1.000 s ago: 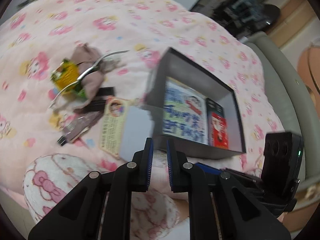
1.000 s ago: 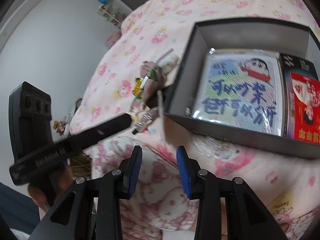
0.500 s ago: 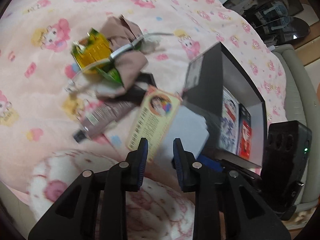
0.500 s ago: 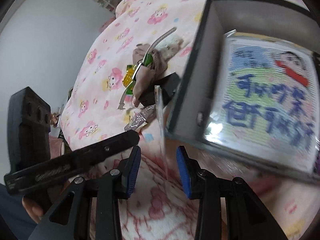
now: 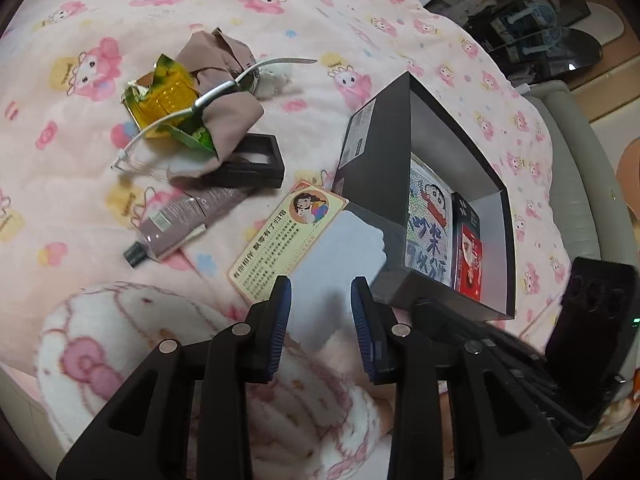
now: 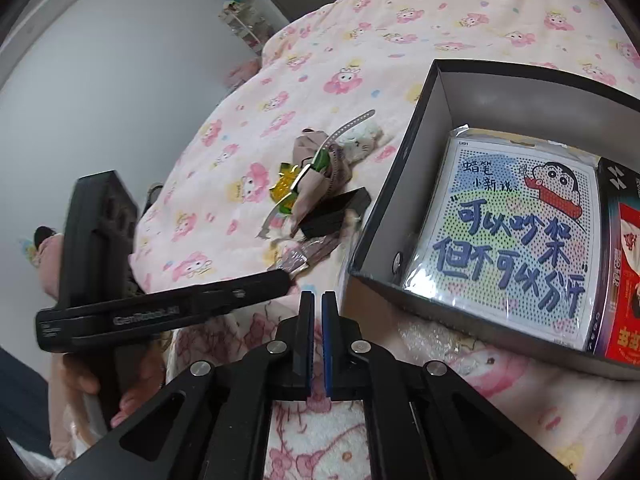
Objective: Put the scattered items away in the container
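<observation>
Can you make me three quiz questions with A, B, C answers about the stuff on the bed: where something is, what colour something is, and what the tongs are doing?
1. Where does the picture card lie?
A. inside the box
B. on the blanket, beside the box
C. on the floor

2. What colour is the box on the outside?
A. black
B. yellow
C. white

3. How do the right tongs stand?
A. wide open
B. shut on a tube
C. shut with nothing between them

Answers:
1 B: the card rests on the pink blanket, right by the box's near corner.
2 A: its outer walls look black.
3 C: the blue pads sit almost together and hold nothing.
</observation>
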The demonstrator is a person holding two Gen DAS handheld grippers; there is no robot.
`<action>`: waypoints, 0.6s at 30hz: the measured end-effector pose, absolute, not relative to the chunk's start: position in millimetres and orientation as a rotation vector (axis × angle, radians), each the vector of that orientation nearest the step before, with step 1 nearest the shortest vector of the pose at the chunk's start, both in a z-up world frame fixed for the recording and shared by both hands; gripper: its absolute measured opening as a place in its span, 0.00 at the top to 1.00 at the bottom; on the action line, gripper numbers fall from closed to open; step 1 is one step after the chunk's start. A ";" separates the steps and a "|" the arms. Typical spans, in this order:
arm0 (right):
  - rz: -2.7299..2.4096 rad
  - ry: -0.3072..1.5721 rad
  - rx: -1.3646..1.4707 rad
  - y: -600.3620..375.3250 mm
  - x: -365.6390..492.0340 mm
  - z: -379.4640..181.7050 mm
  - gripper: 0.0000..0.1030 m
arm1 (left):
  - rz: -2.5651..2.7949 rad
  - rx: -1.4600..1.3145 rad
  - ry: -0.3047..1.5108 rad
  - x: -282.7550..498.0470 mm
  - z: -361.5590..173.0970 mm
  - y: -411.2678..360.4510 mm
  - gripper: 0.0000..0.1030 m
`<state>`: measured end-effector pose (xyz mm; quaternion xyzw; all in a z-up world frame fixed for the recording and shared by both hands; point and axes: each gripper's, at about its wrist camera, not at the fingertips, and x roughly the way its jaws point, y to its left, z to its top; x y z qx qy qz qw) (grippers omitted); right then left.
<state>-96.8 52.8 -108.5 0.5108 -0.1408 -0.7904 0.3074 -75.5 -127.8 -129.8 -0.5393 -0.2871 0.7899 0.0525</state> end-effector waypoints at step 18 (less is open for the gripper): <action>-2.136 -0.509 1.505 50.1 -115.6 -157.2 0.83 | 2.436 -1.636 -0.920 -89.7 -141.8 -138.8 0.68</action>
